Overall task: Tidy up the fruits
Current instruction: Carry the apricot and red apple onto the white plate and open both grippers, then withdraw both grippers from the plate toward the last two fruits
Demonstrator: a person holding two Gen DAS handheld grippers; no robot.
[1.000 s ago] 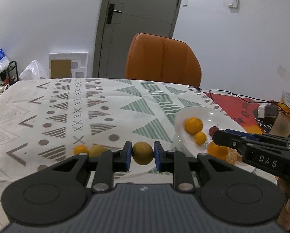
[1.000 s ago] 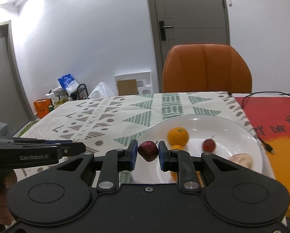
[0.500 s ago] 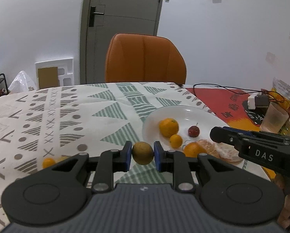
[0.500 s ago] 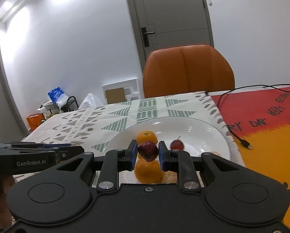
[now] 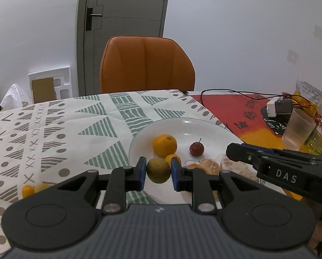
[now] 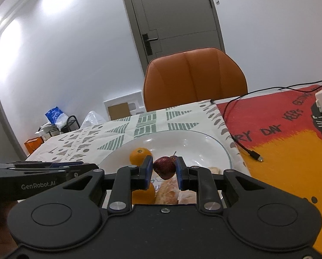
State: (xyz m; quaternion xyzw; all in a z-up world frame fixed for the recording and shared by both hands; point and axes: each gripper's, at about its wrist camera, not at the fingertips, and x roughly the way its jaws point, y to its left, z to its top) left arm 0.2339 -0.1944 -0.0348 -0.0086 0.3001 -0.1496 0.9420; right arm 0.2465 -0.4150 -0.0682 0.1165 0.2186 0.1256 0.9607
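Pinching a round yellow-green fruit (image 5: 158, 170) in your left gripper (image 5: 157, 173), the blue fingers (image 5: 142, 172) are pressing on both sides, holding it over the near rim of the white plate (image 5: 214, 127). Your right gripper (image 6: 163, 171) is clamping a dark red fruit (image 6: 164, 166) above the same plate. Lying in the plate are an orange (image 5: 164, 145), a smaller orange (image 5: 173, 158), a red fruit with a stem (image 5: 196, 148) and peeled segments (image 5: 210, 165). Two small yellow-orange fruits (image 5: 28, 190) are sitting on the patterned surface (image 5: 59, 129) at left. Beyond it an orange chair (image 5: 146, 64) is standing.
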